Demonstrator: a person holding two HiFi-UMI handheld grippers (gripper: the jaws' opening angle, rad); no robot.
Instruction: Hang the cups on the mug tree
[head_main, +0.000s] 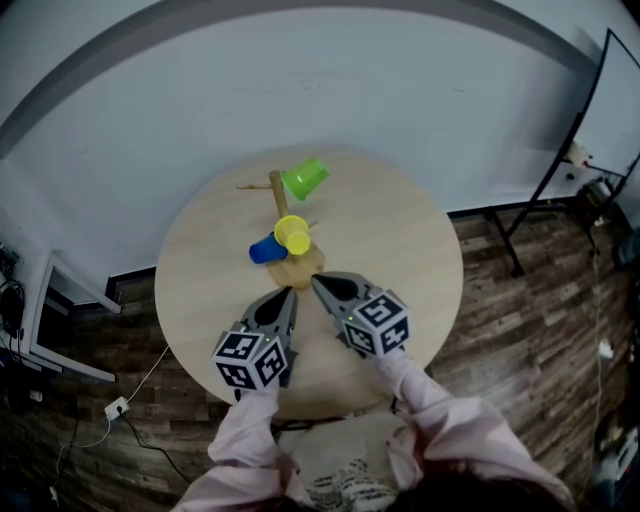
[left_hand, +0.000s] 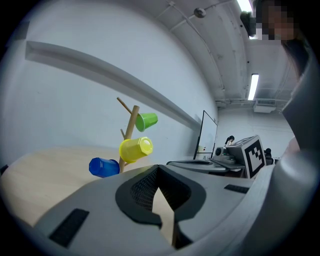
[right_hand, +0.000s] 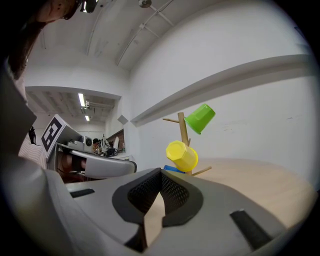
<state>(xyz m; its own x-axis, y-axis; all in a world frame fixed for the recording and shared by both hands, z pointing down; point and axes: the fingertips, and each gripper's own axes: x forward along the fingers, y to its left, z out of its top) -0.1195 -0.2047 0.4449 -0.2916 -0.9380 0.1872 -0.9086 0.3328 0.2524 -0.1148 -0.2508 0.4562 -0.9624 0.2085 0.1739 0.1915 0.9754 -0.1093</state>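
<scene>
Mug tree (head_main: 277, 190): post upright, mid-table (head_main: 400, 250), carrying green cup (head_main: 305, 178), yellow cup (head_main: 293, 234) and blue cup (head_main: 266, 249). Left gripper (head_main: 287, 292), right gripper (head_main: 318, 283): jaws closed, empty, side by side, tips aimed at the tree's base just ahead, the right one marginally nearer.

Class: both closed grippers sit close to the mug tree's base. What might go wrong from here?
The left gripper and right gripper lie beside the mug tree base; a careless move might knock it over. The green cup and yellow cup hang tilted on its thin pegs, so a jolt could shake them off.
</scene>
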